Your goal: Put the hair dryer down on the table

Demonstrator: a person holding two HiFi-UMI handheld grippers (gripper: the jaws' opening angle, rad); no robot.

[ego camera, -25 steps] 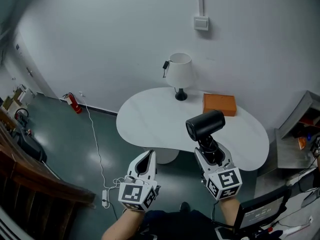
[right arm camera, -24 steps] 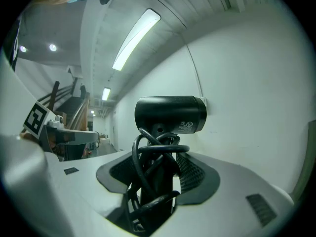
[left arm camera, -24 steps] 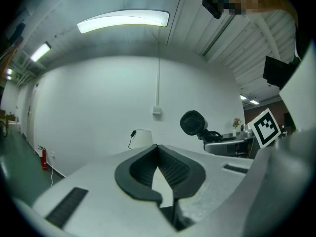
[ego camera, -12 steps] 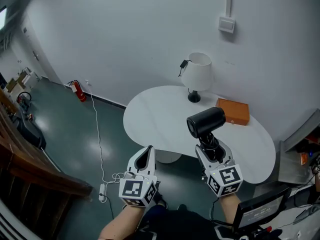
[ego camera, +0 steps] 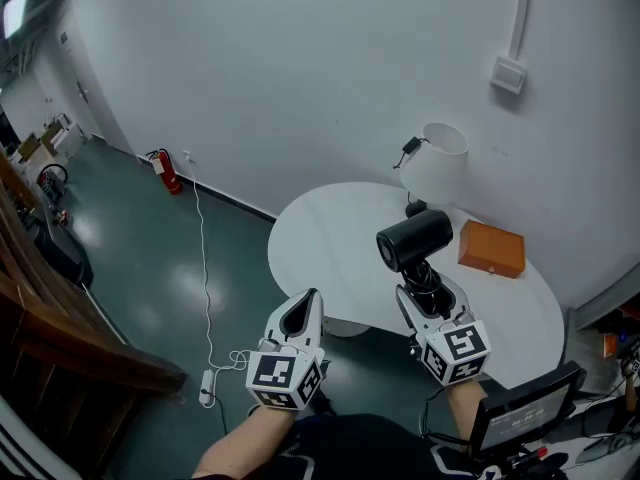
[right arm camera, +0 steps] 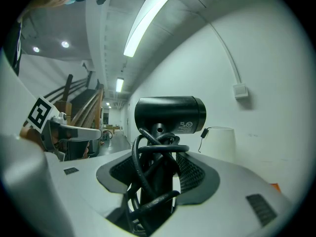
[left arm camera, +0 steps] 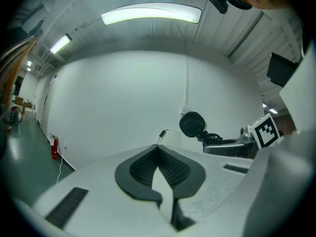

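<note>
Right gripper (ego camera: 420, 290) jaws are clamped on the handle of the black hair dryer (ego camera: 414, 240), with its cord wound round the handle between the pads. The dryer stands upright in the grip, barrel across the top, held in the air at the near edge of the white rounded worktop (ego camera: 330, 230) and not resting on it. Left gripper (ego camera: 301, 315) jaws are closed together on nothing, short of the worktop. At the worktop's far side stand a white lamp (ego camera: 433, 165) and, to its right, an orange box (ego camera: 491, 249)
</note>
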